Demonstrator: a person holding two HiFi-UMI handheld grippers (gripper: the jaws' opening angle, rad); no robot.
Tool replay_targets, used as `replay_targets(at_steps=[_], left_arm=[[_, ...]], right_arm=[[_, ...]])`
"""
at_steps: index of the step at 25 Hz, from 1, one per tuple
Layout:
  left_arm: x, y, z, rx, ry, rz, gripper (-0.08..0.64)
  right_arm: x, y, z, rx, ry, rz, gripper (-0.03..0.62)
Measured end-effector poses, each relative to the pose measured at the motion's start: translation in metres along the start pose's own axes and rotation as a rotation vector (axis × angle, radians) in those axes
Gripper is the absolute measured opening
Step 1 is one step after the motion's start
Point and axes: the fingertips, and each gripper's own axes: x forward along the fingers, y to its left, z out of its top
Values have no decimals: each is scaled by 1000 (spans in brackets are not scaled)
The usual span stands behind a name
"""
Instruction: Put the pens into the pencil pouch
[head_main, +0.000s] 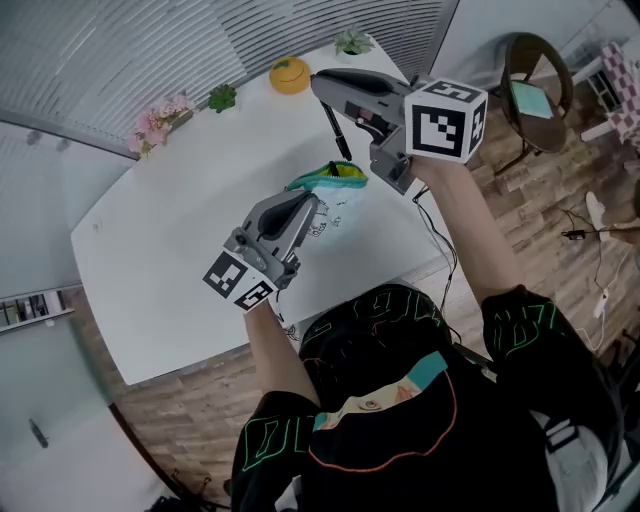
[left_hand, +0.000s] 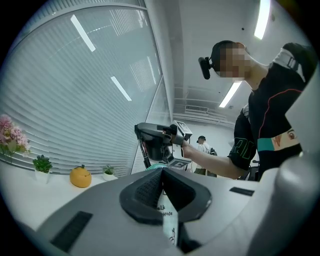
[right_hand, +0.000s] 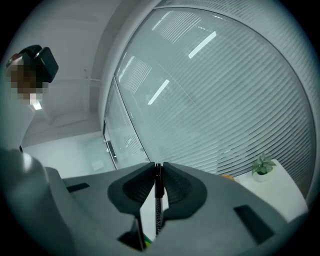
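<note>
My left gripper (head_main: 314, 206) is shut on the edge of the pencil pouch (head_main: 335, 187), a white printed pouch with a green and yellow rim, and holds it up above the white table (head_main: 170, 260). In the left gripper view the pouch fabric (left_hand: 168, 222) is pinched between the shut jaws of the left gripper (left_hand: 162, 173). My right gripper (head_main: 322, 88) is higher and points level, shut on a black pen (head_main: 338, 132) that hangs down with its tip just over the pouch opening. In the right gripper view the pen (right_hand: 158, 197) stands upright in the right gripper (right_hand: 158, 167).
At the table's far edge stand an orange fruit-shaped ornament (head_main: 289, 75), two small potted plants (head_main: 222, 97) (head_main: 352, 42) and pink flowers (head_main: 160, 118). A round chair (head_main: 535, 90) and cables are on the wooden floor to the right.
</note>
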Motion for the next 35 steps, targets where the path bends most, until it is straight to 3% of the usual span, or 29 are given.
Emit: replay_targets(at_steps=[9, 16, 25, 31, 35], left_arm=[[0, 4, 19, 10, -42, -3, -3], [-7, 12, 28, 0, -98, 19, -3], [-8, 10, 34, 6, -126, 28, -3], [-7, 11, 37, 18, -130, 41, -3], [-7, 15, 39, 37, -131, 52, -3]], right_arm=[[-6, 26, -6, 47, -118, 25, 57], [-18, 28, -28, 29, -124, 34, 57], [-37, 27, -62, -6, -5, 4, 57], [-42, 20, -86, -54, 147, -12, 57], [-47, 13, -81, -72, 129, -27, 58]])
